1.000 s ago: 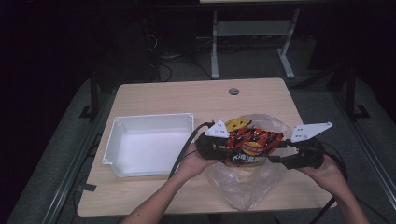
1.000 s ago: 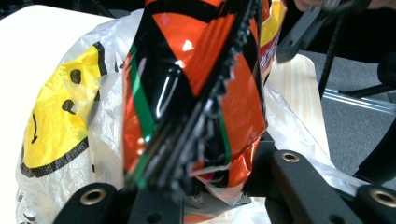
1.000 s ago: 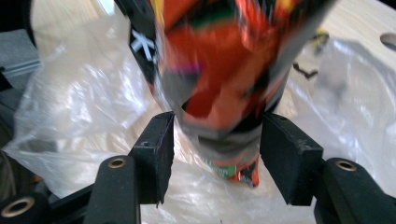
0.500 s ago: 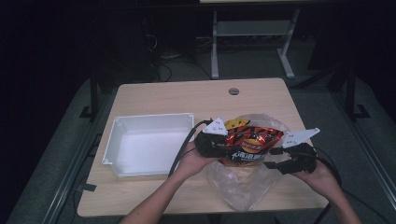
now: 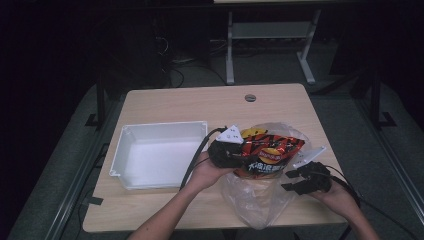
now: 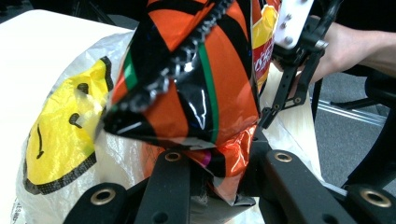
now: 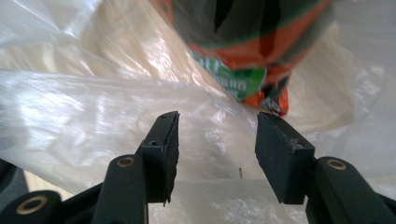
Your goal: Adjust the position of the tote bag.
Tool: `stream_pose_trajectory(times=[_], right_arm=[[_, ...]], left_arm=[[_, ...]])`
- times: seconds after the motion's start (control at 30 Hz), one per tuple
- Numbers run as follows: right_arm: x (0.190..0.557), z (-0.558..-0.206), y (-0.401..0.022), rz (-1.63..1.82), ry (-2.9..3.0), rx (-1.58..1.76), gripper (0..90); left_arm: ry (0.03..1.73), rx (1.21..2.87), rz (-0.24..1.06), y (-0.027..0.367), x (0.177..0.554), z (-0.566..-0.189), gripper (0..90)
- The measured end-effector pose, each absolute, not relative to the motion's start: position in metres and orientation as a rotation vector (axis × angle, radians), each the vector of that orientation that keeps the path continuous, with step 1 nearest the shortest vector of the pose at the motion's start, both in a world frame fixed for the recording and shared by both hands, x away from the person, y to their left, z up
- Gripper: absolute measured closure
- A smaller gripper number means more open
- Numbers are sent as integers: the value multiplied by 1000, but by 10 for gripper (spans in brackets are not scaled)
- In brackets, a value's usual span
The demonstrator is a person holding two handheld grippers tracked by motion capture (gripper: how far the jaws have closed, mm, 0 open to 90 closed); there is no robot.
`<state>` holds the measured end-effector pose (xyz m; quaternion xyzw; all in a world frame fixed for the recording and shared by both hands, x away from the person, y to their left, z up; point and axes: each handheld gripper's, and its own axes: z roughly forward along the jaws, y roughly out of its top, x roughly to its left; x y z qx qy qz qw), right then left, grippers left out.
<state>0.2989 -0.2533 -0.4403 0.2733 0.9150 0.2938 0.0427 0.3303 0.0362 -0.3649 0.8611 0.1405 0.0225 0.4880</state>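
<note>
An orange, red and black snack bag hangs over the mouth of a clear plastic bag printed with a yellow smiley. My left gripper is shut on the snack bag's left end; in the left gripper view its jaws pinch the crumpled bag. My right gripper is low at the plastic bag's right side. Its jaws have just been closing but stand open, with nothing pinched between them. The bag's film lies just beyond the tips, and the snack bag's corner hangs above.
A white empty tray sits on the left of the wooden table. A cable runs from the left gripper along the tray's right side. The table has a round hole near its far edge. Dark floor and a frame stand behind.
The right gripper has let go of the snack bag's right end and sunk to the plastic bag's side. The left gripper has kept still, holding the snack bag.
</note>
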Motion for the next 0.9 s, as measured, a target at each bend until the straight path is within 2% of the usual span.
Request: stream_pose_trajectory(times=[0.47,0.9], right_arm=[[304,-453,-264,788,2814,868,504],[310,-452,-274,824,2778,914,505]], left_arm=[[333,2045,24,34,330,-350,785],[303,2012,-9,22,330,-331,792]])
